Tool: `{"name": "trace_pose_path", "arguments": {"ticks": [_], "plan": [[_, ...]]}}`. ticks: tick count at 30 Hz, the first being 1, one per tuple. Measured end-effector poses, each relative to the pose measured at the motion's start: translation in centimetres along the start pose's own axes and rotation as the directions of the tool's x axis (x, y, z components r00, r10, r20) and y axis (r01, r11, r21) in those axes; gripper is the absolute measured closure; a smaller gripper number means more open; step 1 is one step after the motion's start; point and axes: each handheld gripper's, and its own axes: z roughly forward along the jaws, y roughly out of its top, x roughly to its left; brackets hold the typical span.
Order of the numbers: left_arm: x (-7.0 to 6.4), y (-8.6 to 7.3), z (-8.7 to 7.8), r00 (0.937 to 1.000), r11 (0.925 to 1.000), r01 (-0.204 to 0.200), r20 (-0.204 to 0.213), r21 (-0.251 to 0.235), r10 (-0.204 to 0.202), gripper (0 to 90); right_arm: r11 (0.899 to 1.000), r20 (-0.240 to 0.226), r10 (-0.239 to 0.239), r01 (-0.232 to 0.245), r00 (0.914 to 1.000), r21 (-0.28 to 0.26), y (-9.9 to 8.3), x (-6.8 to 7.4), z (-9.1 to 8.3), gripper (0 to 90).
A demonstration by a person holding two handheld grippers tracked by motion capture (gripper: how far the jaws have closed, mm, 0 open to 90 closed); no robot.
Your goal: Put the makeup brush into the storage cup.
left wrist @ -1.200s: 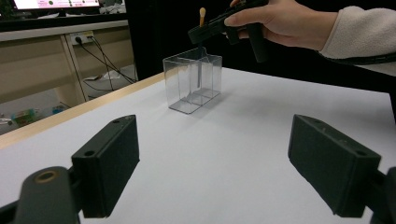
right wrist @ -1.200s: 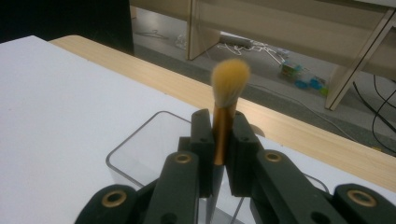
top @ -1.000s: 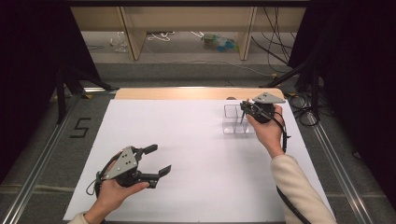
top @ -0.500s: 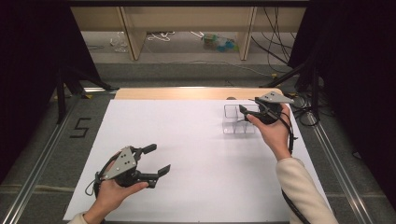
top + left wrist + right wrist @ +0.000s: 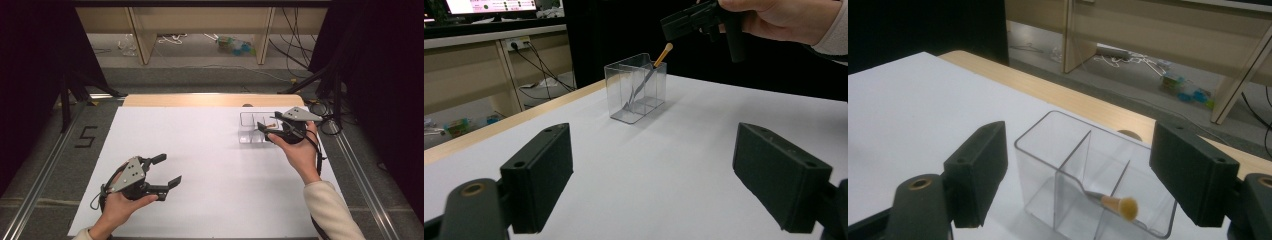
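Hovering over the clear organizer [image 5: 255, 129] at the table's far right, the right gripper [image 5: 269, 131] has its jaws spread wide, holding nothing. In the right gripper view the jaws sit either side of the organizer [image 5: 1083, 165], above its rim, no contact. A brush [image 5: 1115, 204] with a tan tip leans tilted inside one compartment of the organizer, tip up near the rim; the left gripper view shows the brush [image 5: 649, 75] handle down on the floor of the box. The left gripper [image 5: 164, 170] is near the front left of the white table [image 5: 210, 160], well apart from the organizer, jaws open, empty.
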Motion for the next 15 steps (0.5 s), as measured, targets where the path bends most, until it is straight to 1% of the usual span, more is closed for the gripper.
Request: {"name": "trace_pose_path", "arguments": {"ticks": [1, 2, 3, 4, 5, 6, 7, 8, 10, 11, 12, 13, 15], "plan": [[0.0, 0.0, 0.0, 1.0000, 1.0000, 0.000, 0.000, 0.000, 0.000, 16.3, 1.000, -0.006, 0.007, -0.007, 1.0000, 0.006, -0.1, 0.1, -0.2, 24.4], [0.0, 0.0, 0.0, 1.0000, 1.0000, 0.000, 0.000, 0.000, 0.000, 16.3, 1.000, -0.005, 0.003, -0.003, 1.0000, 0.000, -0.2, 0.2, -0.3, 24.4], [0.0, 0.0, 0.0, 1.0000, 1.0000, 0.000, -0.001, 0.000, 0.000, 16.3, 1.000, -0.018, 0.005, -0.005, 0.9998, -0.007, -0.3, 0.3, -0.4, 24.4], [0.0, 0.0, 0.0, 1.0000, 1.0000, -0.001, -0.001, 0.000, 0.001, 16.3, 1.000, -0.022, 0.011, -0.012, 0.9997, -0.001, -0.4, 0.4, -0.6, 24.4], [0.0, 0.0, 0.0, 1.0000, 1.0000, 0.000, 0.000, 0.000, 0.000, 16.3, 1.000, -0.021, 0.000, 0.000, 0.9998, -0.006, -0.6, 0.5, -0.7, 24.3], [0.0, 0.0, 0.0, 1.0000, 1.0000, 0.000, -0.001, 0.002, 0.000, 16.3, 1.000, -0.032, 0.006, -0.006, 0.9995, 0.003, -0.6, 0.6, -0.9, 24.3], [0.0, 0.0, 0.0, 1.0000, 1.0000, 0.000, -0.001, 0.003, 0.000, 16.3, 1.000, -0.032, 0.003, -0.003, 0.9995, -0.001, -0.7, 0.7, -1.1, 24.3], [-0.1, -0.1, 0.0, 0.9999, 0.9999, 0.011, -0.004, 0.003, -0.011, 16.3, 1.000, -0.039, -0.001, 0.001, 0.9992, -0.012, -0.8, 0.7, -1.2, 24.4], [0.0, 0.0, 0.0, 1.0000, 1.0000, 0.001, -0.002, 0.004, -0.001, 16.3, 1.000, -0.051, 0.003, -0.003, 0.9987, -0.004, -1.0, 1.0, -1.8, 24.4], [0.0, 0.0, 0.0, 1.0000, 1.0000, -0.002, 0.000, 0.003, 0.002, 16.3, 1.000, -0.067, 0.011, -0.012, 0.9977, -0.006, -1.1, 1.1, -2.0, 24.4], [0.0, 0.0, 0.0, 1.0000, 1.0000, 0.000, -0.002, 0.004, 0.000, 16.3, 1.000, -0.080, 0.012, -0.012, 0.9967, -0.002, -1.1, 1.2, -2.3, 24.4], [0.0, 0.0, 0.0, 1.0000, 1.0000, -0.001, -0.002, 0.004, 0.001, 16.3, 1.000, -0.080, 0.011, -0.012, 0.9968, -0.004, -1.2, 1.4, -2.5, 24.4], [-0.1, -0.1, 0.0, 1.0000, 1.0000, 0.008, -0.004, 0.005, -0.008, 16.3, 1.000, -0.095, 0.004, -0.004, 0.9955, -0.004, -1.4, 1.7, -2.9, 24.4]]}}
